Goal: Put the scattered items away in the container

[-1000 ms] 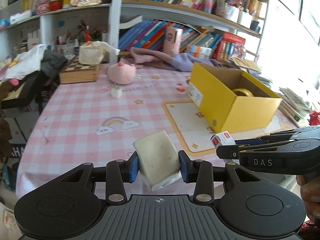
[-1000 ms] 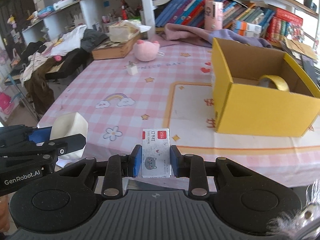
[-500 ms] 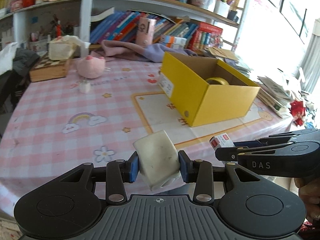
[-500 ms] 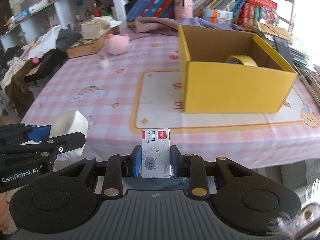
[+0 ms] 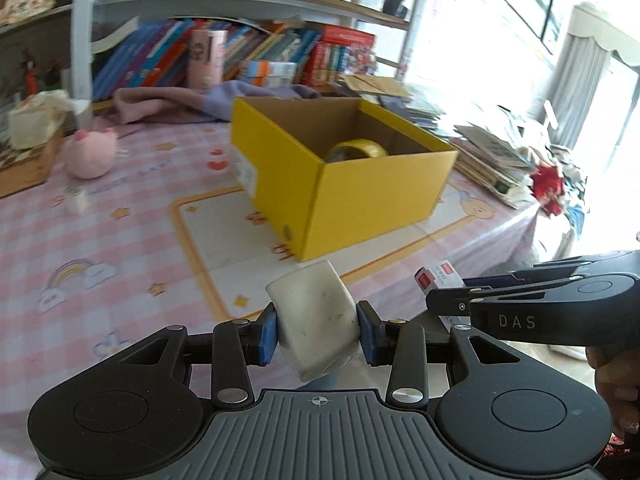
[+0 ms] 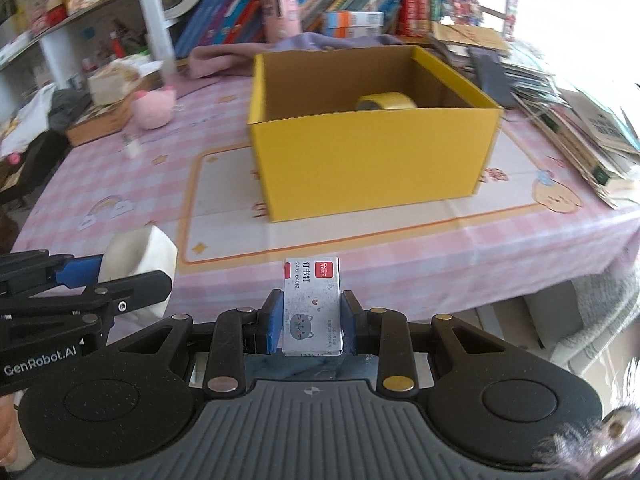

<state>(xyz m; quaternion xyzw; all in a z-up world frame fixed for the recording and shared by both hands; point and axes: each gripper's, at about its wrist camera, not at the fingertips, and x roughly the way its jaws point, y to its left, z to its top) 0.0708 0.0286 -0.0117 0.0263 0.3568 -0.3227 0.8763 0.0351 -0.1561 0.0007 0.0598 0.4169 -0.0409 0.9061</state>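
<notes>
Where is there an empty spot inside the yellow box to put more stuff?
Inside the yellow box, only a roll of yellow tape shows, by the far wall toward the right. The floor left of it looks bare; the near part is hidden by the front wall. Outside, the book piles on the right crowd the table.

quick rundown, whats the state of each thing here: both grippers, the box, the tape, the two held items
left gripper: shut on the white block
right gripper: shut on the staple box
yellow box: open-topped, upright on the table
tape roll: inside the yellow box
white block: held off the table
staple box: held upright, not yet in the yellow box
</notes>
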